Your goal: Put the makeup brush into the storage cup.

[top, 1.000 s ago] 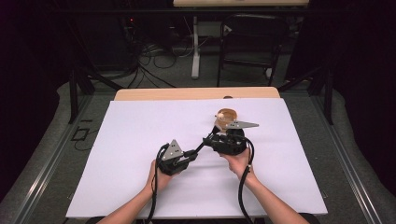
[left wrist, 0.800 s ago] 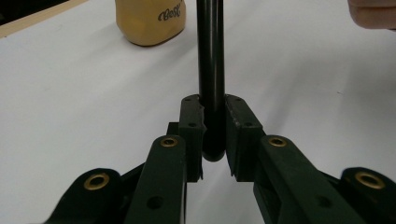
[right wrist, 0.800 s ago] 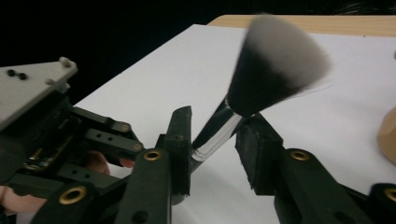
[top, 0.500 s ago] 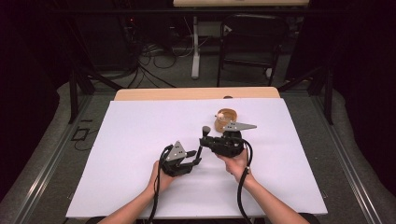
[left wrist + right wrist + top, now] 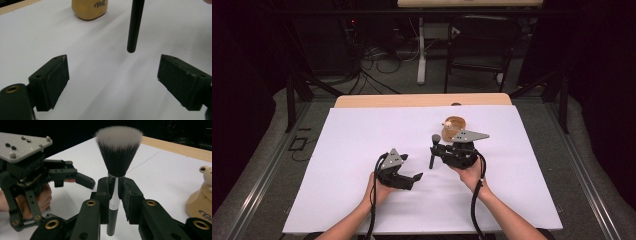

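A makeup brush (image 5: 117, 150) with a black-and-white head stands upright in my right gripper (image 5: 115, 187), which is shut on its silver ferrule. In the high view the brush (image 5: 433, 150) sits at the left end of the right gripper (image 5: 438, 153), mid-table. My left gripper (image 5: 412, 169) is a little to the left and nearer the person, jaws wide apart and holding nothing. In the left gripper view, the brush's black handle (image 5: 133, 25) hangs just above the table, beyond the open left gripper (image 5: 113, 72). A tan wooden holder (image 5: 454, 125) with a small bear figure stands behind the right gripper.
White paper (image 5: 362, 140) covers the table, and a wooden edge (image 5: 412, 100) shows at the far side. The tan holder (image 5: 88, 8) stands beyond the brush handle, and the holder (image 5: 200, 200) is close to the right jaw. A chair (image 5: 482, 50) and cables are on the floor beyond.
The brush has swung from slanting between the two grippers to upright in the right gripper. My left gripper has drawn back toward the person, away from the brush.
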`<state>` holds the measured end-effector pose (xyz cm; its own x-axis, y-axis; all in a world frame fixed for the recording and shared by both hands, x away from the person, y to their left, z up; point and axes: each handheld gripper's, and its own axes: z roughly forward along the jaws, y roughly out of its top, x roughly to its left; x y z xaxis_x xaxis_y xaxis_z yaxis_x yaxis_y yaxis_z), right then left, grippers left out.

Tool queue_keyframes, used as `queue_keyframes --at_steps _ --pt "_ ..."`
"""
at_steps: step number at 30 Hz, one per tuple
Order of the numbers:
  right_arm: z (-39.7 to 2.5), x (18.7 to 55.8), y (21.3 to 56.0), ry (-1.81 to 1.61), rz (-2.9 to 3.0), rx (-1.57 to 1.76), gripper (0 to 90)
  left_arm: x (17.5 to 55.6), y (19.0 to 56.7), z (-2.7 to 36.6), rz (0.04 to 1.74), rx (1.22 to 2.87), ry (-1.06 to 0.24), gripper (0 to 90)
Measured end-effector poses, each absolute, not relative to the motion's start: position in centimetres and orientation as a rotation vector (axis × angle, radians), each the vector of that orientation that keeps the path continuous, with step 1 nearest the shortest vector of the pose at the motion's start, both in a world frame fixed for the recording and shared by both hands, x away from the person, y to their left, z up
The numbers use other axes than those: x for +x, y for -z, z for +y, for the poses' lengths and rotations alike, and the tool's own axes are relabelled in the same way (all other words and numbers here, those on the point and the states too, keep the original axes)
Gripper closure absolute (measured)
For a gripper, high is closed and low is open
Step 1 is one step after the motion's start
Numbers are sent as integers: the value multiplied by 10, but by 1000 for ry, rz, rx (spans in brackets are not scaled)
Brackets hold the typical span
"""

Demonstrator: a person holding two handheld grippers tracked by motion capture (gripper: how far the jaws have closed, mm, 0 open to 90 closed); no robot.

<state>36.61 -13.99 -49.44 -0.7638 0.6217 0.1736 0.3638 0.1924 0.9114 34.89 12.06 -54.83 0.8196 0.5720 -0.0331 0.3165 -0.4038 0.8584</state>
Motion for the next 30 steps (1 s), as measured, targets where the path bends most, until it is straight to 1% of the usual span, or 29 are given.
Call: queue_keyframes --at_steps 7,12,20,30 --pt "-145 364 491 -1565 2230 918 771 349 546 135 682 2023 -345 36" --pt "-151 364 490 -1543 2219 918 770 351 547 145 705 2020 -356 7" --pt "-161 362 488 -1522 2212 934 770 350 547 165 747 2001 -405 0" --pt "-171 360 486 -1497 2196 937 771 345 547 184 770 1990 -433 0"
